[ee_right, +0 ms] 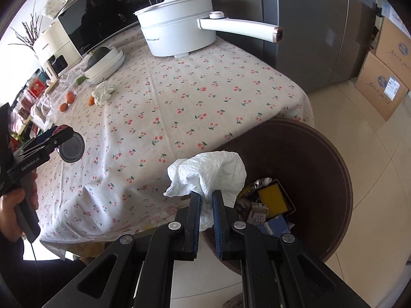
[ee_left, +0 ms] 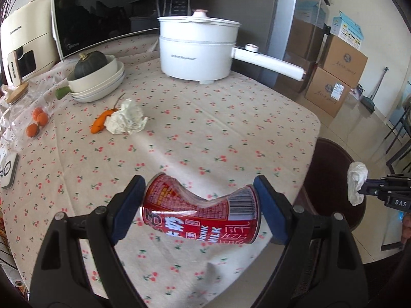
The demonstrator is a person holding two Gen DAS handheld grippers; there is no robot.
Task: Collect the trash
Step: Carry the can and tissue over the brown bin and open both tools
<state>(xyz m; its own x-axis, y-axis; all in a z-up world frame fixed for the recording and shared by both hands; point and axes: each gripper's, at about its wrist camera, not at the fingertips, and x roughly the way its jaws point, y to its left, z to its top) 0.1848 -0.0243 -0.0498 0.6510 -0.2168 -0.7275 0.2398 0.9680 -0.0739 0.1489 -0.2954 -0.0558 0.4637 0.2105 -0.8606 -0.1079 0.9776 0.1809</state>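
Left gripper (ee_left: 199, 211) clamped on dented red can (ee_left: 200, 215), pads pressing both ends, can held crosswise above cherry-print tablecloth (ee_left: 205, 133) near table's front edge. Right gripper (ee_right: 206, 209) jaws together, pinching white crumpled tissue (ee_right: 208, 174) over near rim of brown bin (ee_right: 334, 169), which stands on floor just beside table's near right corner; wrappers lie inside. Second crumpled paper wad (ee_left: 125, 120) lies toward table's left edge, touching orange peel (ee_left: 101, 122). White electric pot (ee_left: 197, 48) stands at far edge.
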